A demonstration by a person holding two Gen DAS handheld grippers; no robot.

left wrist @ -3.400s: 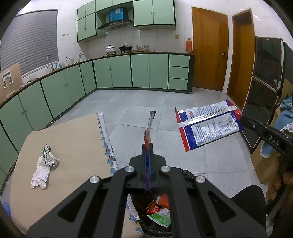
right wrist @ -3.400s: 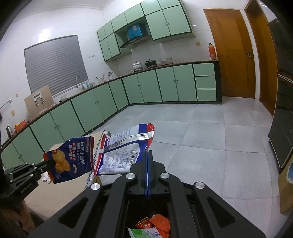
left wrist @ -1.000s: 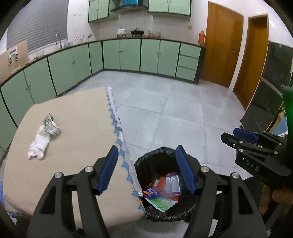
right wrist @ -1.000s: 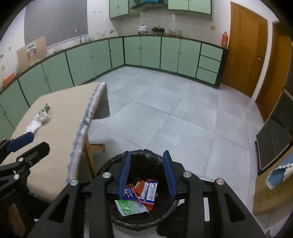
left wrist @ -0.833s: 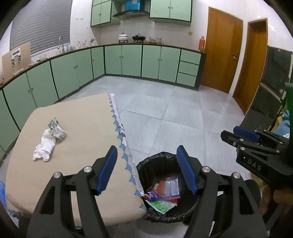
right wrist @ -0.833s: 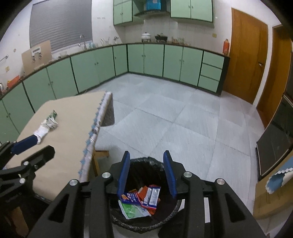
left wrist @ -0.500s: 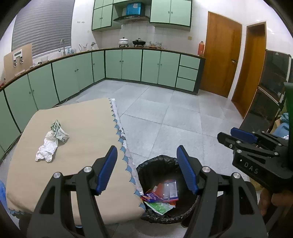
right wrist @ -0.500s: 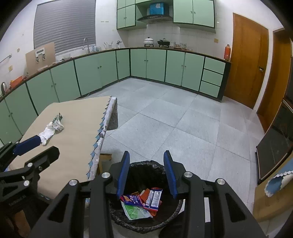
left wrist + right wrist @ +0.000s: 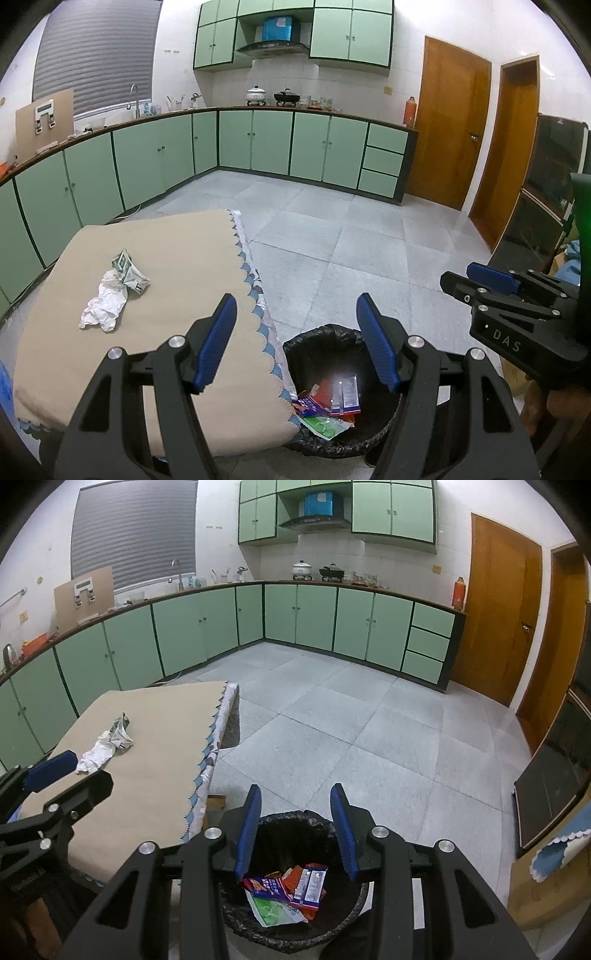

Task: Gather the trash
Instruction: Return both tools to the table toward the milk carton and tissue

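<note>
Two grippers, both with fingers spread wide and holding nothing, hover above a black-lined trash bin (image 9: 295,919) standing on the grey tile floor. The left gripper (image 9: 295,339) is above the bin's rim on the table side; the right gripper (image 9: 295,827) is almost straight over the bin's mouth. Inside the bin lie several snack wrappers (image 9: 291,886): a blue one, a red and white one, a green and white one. Just beside the bin, to its left, stands a table under a tan cloth (image 9: 166,258) with a scalloped blue edge. On that cloth, well apart from the bin, lie the remaining pieces of trash: a crumpled white tissue (image 9: 105,306) touching a crumpled green printed wrapper (image 9: 129,271).

Judging from this, a drop into the bin looks finished and the step in hand is going for more. The next move likely calls for the left gripper, nearer the table, to swing away from the bin, come down over the tissue and wrapper, and pinch one or both together.
</note>
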